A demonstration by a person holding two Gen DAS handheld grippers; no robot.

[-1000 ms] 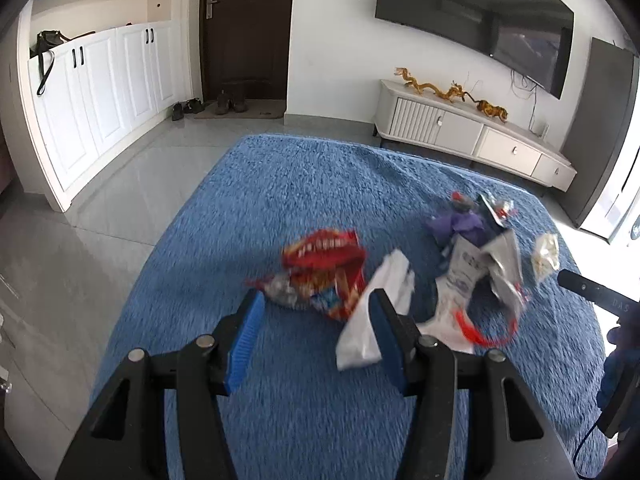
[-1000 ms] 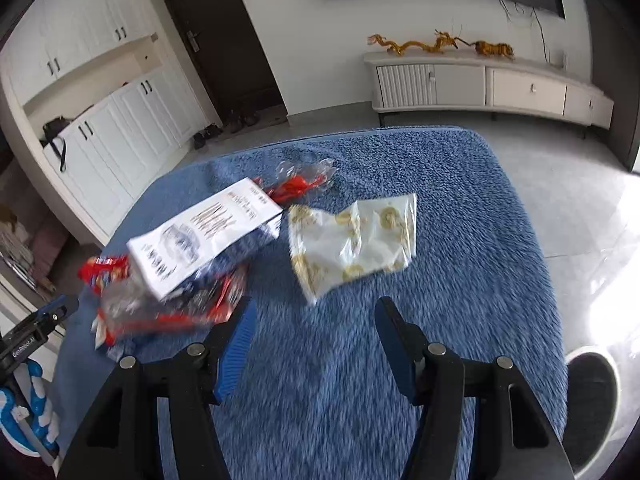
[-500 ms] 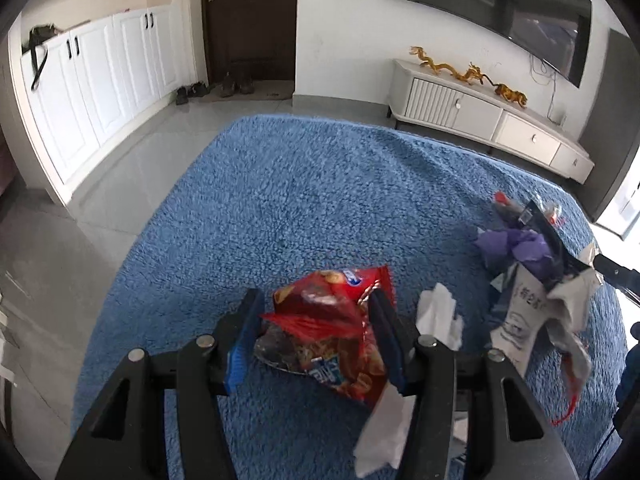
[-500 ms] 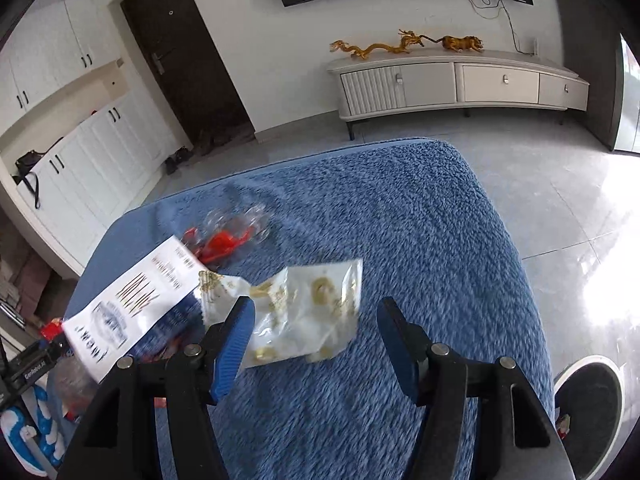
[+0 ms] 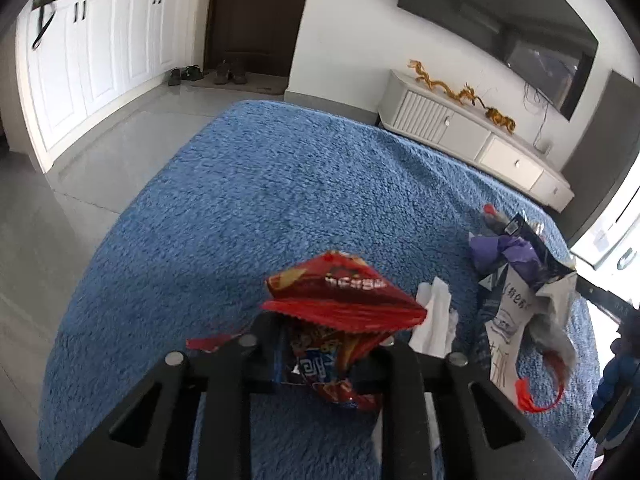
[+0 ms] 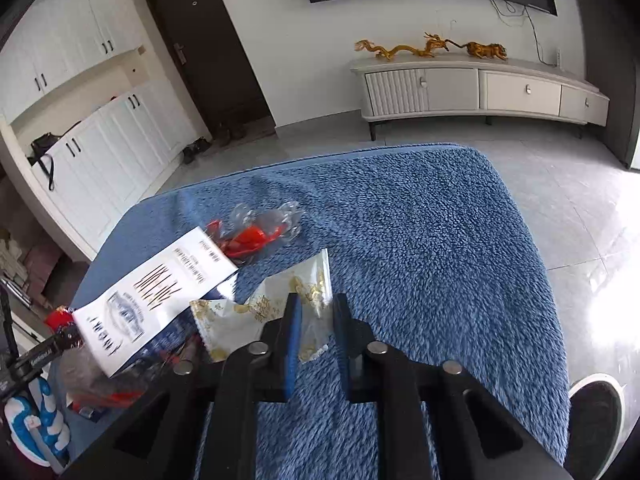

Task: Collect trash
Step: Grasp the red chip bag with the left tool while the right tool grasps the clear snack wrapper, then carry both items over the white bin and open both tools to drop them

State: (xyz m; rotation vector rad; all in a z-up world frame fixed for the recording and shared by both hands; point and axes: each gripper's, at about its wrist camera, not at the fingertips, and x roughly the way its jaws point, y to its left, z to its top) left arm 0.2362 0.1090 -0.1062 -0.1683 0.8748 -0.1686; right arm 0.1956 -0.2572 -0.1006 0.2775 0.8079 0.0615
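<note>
My left gripper [image 5: 324, 344] has its jaws closing on a crumpled red snack bag [image 5: 340, 300], which is squeezed between the pads and hides the fingertips. A white tissue [image 5: 434, 320] lies just right of it. Further right is a heap with a purple wrapper [image 5: 504, 252] and a white printed packet [image 5: 516, 312]. In the right wrist view my right gripper [image 6: 316, 308] is shut on the right end of a clear gold-printed wrapper [image 6: 240, 320]. The white printed packet [image 6: 160, 292] and a clear wrapper with red inside [image 6: 256, 228] lie to its left.
All the litter lies on a blue fleecy cover [image 5: 260, 208] with grey tiled floor around it. A low white cabinet [image 6: 480, 92] stands against the far wall, white cupboards on the left. A dark shoe [image 6: 596, 412] shows at the cover's right edge.
Both grippers moved forward over their pieces and their jaws came together: the left on the red snack bag, the right on the gold-printed wrapper.
</note>
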